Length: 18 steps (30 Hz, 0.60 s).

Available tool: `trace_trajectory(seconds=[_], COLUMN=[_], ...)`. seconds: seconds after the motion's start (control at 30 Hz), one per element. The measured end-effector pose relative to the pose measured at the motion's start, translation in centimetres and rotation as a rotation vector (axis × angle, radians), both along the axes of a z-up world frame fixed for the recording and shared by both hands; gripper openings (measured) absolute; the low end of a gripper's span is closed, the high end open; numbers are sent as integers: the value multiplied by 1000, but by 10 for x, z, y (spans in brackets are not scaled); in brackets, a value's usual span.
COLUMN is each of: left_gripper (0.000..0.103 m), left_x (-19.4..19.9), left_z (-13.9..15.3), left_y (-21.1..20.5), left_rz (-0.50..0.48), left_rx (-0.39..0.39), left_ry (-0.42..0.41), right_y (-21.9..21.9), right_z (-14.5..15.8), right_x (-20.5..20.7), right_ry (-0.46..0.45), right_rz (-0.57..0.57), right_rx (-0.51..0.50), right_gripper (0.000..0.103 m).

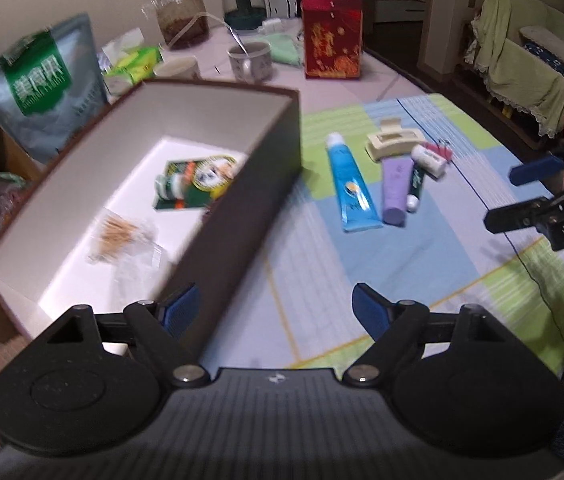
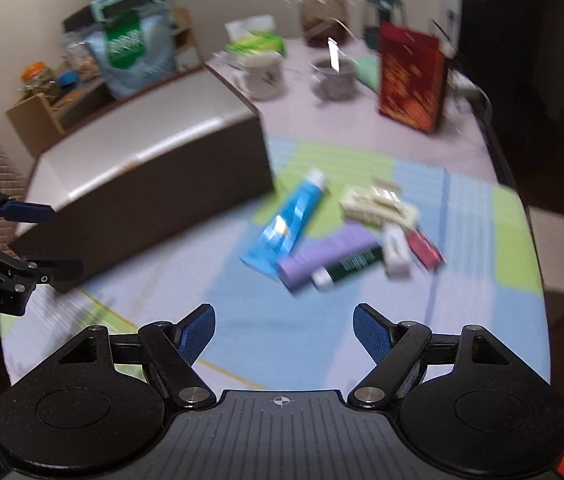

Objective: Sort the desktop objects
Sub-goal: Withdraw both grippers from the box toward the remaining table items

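Brown box (image 1: 242, 200) at desk's left edge holds green packet (image 1: 198, 180), blurry bag, perhaps toothpicks (image 1: 122, 236). Left gripper (image 1: 274, 312), right gripper (image 2: 284, 332) both spread, empty. Blue tube (image 1: 348, 184) mid-desk.

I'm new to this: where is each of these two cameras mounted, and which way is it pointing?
Left wrist view: sits on the left gripper, looking over the open brown box and the blue tube; its own open fingers show, with the right gripper at the edge.
Right wrist view: sits on the right gripper, facing the tubes; the left gripper shows at the left edge.
Shared: box, blue tube, cream hair claw.
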<state>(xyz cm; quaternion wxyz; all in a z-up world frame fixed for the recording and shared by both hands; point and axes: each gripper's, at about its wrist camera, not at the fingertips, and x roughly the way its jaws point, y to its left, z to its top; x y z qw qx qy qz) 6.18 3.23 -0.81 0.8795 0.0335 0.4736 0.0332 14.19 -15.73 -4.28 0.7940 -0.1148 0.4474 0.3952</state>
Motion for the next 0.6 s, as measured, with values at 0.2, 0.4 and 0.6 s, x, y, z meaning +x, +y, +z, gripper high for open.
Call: trace_trajectory(seconds=[0.2,0.4,0.6], left_gripper=[80,77,74], left_x=[7,19,38], left_z=[-24,-37,-41], left_y=[-24,-41,-56], left_rz=[16,12,-21], left_rx=[-40,-40,-41], left_ry=[41,61,61], right_y=[-36,-61,-72], right_z=[-24,-37,-40], right_x=[6,18,39], right_ry=[68,84,78], right_rz=[-81,-120,-141], right_rx=[-30,-61,-58], right_gripper=[79,79,79])
